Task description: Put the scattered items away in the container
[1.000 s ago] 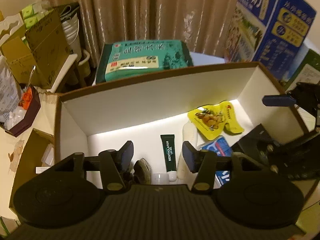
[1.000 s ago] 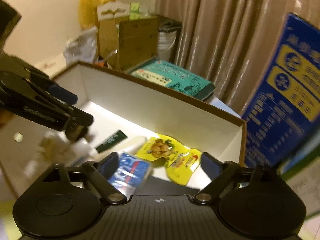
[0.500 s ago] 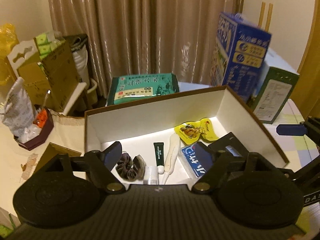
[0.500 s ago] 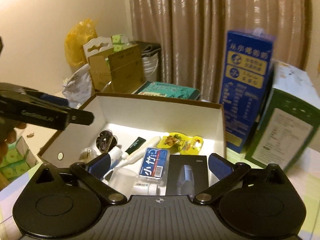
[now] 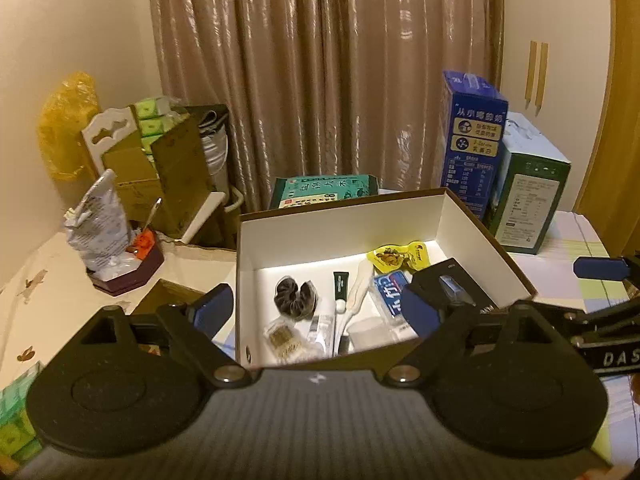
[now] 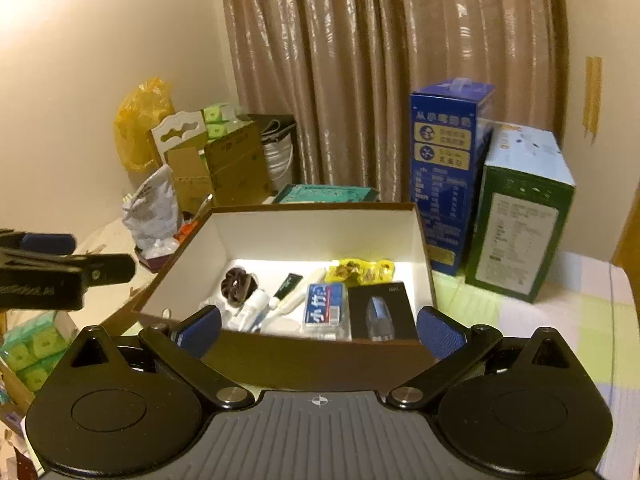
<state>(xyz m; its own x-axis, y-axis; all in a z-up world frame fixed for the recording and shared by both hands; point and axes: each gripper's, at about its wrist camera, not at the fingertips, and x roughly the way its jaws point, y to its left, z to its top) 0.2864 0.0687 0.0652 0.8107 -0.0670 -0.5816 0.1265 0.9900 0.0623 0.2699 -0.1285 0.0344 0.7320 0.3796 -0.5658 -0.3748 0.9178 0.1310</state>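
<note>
- Left wrist view: left gripper (image 5: 316, 312) spread wide, nothing between the blue pads (image 5: 212, 310); it hangs above the near wall of the container (image 5: 340, 216).
- Right wrist view: right gripper (image 6: 318, 330) likewise released and empty, held just short of the container's (image 6: 312, 354) near brown wall.
- Container, a brown box with white inside, sits directly ahead of both tools, open at the top.
- Inside, ahead of the left gripper: dark scrunchie (image 5: 295, 295) toward the left, green tube (image 5: 340, 285) and white stick-shaped item (image 5: 360, 286) in the middle, blue pack (image 5: 390, 294) and black box (image 5: 452, 280) to the right, yellow pouch (image 5: 394, 256) near the far wall.
- Near wall, left side: small clear packets (image 5: 282, 338), contents too small to tell.
- Beyond the container: green flat package (image 5: 324, 192), brown curtain (image 5: 320, 72) behind it.
- Right of the container: tall blue carton (image 6: 446, 168) and green carton (image 6: 520, 220), side by side.
- Left of the tools: cardboard boxes (image 5: 160, 176), yellow bag (image 5: 66, 124).
</note>
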